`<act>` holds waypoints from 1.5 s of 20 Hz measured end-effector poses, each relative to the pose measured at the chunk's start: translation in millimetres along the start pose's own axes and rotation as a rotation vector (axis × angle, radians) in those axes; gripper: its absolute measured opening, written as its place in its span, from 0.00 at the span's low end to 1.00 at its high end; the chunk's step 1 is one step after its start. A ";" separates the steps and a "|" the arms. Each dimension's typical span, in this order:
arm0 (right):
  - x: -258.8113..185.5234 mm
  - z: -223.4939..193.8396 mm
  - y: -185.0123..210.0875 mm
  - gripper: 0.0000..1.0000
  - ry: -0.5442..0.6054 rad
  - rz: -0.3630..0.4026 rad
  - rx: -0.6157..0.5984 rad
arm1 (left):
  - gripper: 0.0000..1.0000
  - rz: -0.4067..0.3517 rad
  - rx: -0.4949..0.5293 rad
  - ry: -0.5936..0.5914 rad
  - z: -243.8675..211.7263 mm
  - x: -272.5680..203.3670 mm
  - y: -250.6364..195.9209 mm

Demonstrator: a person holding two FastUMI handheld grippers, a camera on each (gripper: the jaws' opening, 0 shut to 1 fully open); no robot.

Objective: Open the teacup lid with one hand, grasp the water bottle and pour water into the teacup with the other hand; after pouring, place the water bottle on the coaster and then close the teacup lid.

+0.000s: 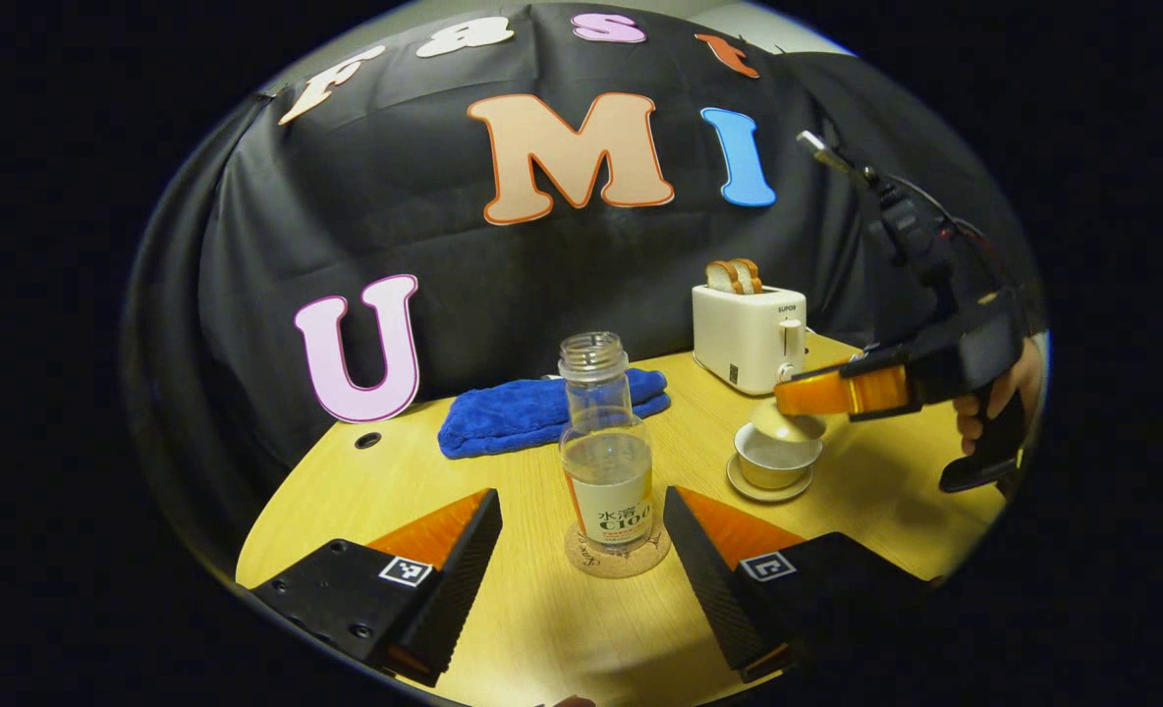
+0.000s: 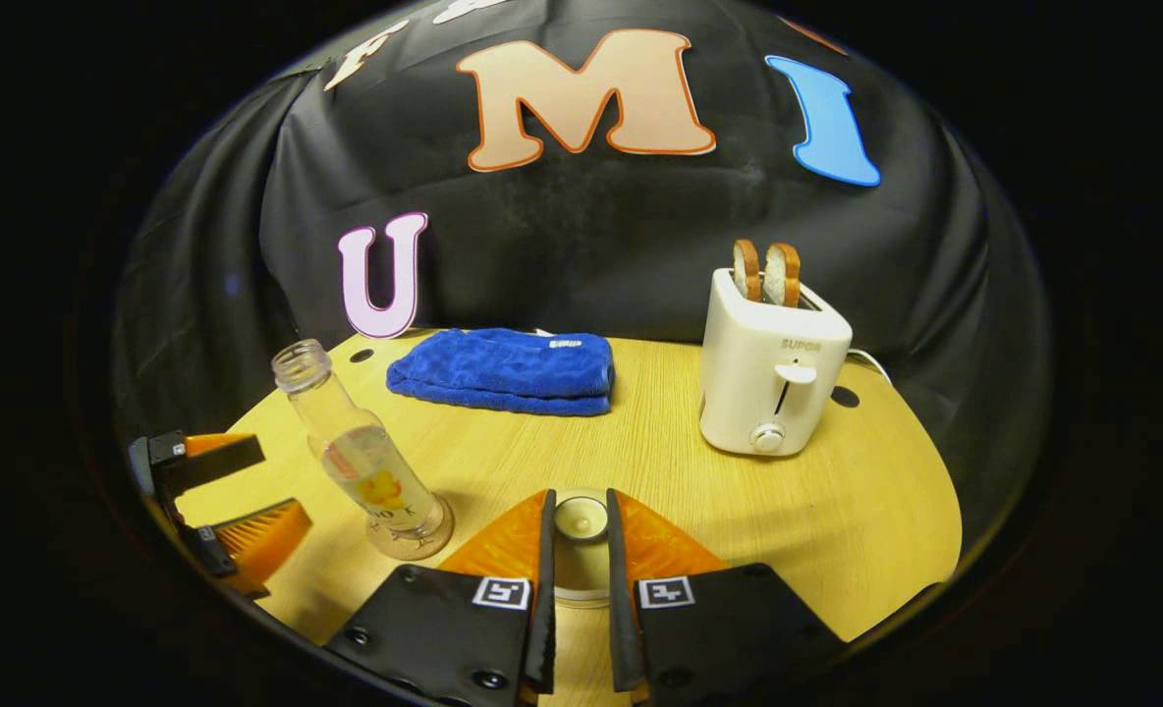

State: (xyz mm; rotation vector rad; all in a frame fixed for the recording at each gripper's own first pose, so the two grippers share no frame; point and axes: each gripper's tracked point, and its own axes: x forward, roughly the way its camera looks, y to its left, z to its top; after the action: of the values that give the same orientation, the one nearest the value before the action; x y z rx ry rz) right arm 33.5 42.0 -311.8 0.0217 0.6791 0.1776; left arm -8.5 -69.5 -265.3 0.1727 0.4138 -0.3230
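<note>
While the left tongs stand wide open, the water bottle sits upright on its coaster dead ahead between their tips, untouched, long axis vertical. Rightward, the teacup rests uncovered on the surface; right tongs grip its lid just above. Left is nearer the bottle, so probably a straight-in side grasp.
</note>
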 end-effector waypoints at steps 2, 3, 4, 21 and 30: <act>6.0 -7.5 -2.3 0.26 0.014 -0.004 -0.004 | 0.97 0.017 -0.004 -0.011 6.8 -5.4 4.5; 7.8 -11.5 -2.7 0.26 0.020 -0.005 -0.004 | 0.97 0.023 -0.004 -0.017 9.6 -6.5 5.4; 10.0 -14.7 -2.4 0.26 0.027 -0.003 -0.001 | 0.97 0.032 0.000 -0.015 11.4 -9.5 8.3; -34.2 27.2 16.5 0.98 -0.143 0.054 -0.013 | 0.97 0.083 -0.046 -0.093 70.6 -35.9 34.4; -130.8 114.7 12.5 0.98 -0.422 0.011 0.031 | 0.96 0.126 -0.027 -0.245 139.9 -69.5 45.6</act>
State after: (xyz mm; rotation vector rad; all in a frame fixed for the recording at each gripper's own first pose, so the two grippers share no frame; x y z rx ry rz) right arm 3.5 36.3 -140.0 0.0901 0.2610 0.1661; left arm -1.8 -40.0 -105.4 0.1299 0.1639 -0.2106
